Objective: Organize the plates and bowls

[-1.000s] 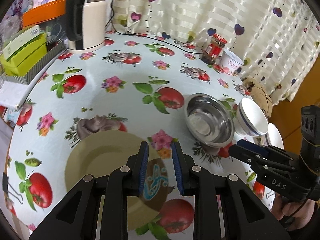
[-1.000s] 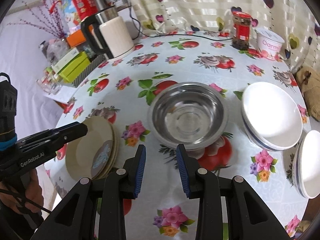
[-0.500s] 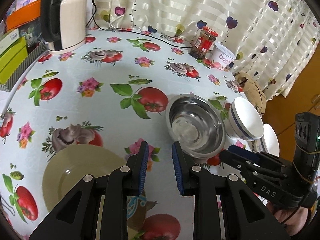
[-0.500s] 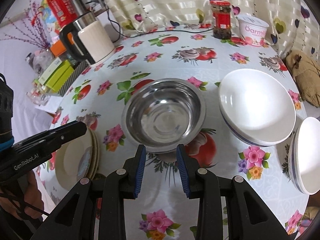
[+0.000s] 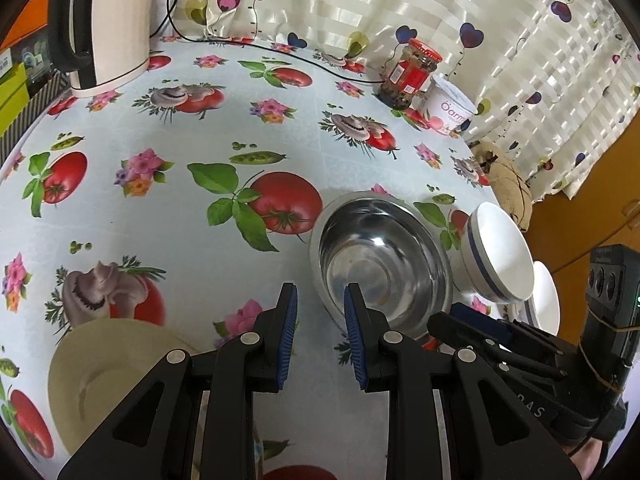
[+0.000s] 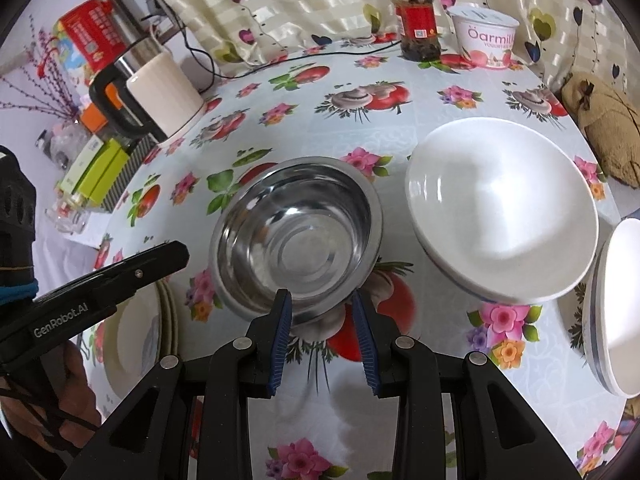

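We see both the left hand-held gripper [image 5: 318,294] and right hand-held gripper [image 6: 322,300] gaping, empty, by the steel bowl [image 6: 296,240]; only the right view reveals stacked plates [image 6: 138,336].

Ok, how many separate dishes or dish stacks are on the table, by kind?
Steel bowl: 1
White bowl stacks, one beside the steel bowl and one at the table edge: 2
Beige plate stack: 1
Total: 4 (the number of pieces in each stack cannot be told)
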The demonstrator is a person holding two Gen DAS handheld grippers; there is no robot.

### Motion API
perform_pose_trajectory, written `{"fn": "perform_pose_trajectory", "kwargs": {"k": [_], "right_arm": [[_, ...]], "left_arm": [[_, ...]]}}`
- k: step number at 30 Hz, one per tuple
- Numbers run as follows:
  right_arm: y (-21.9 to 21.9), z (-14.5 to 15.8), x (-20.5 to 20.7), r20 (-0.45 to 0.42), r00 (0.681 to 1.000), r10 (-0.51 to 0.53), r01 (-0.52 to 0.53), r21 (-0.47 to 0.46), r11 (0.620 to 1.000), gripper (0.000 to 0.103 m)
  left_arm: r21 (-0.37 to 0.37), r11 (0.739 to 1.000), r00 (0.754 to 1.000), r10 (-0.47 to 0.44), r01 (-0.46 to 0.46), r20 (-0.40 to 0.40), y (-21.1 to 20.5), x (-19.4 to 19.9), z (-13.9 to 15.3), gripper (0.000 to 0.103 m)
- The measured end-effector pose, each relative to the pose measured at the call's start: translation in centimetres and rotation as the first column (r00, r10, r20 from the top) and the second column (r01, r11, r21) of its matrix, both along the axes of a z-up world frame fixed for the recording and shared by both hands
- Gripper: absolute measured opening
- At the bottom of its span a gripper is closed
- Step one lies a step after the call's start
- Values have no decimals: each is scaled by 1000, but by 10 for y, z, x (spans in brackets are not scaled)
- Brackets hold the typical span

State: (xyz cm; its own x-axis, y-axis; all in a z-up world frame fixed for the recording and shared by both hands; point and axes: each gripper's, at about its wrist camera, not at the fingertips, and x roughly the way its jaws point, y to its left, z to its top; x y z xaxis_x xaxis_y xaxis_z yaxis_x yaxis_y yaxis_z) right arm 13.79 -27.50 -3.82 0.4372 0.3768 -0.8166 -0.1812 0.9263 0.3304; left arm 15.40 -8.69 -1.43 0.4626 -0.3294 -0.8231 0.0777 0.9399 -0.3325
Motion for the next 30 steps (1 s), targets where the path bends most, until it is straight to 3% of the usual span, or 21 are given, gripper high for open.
{"fn": "perform_pose_trajectory", "kwargs": {"k": [16, 19, 30], "right_arm": [[-7, -13, 17, -33, 999, -26, 27, 30, 999, 30], [-6, -13, 17, -31, 999, -18, 19, 31, 999, 24], [-12, -6, -3, -31, 999, -14, 15, 21, 1000, 24]], "left_arm": [[-5, 1000, 999, 3, -3, -54, -11, 22, -21, 25], [0, 1000, 999, -9, 9, -53, -13, 20, -21, 25], [4, 998, 997, -55, 56, -60, -22, -7, -17, 25]]}}
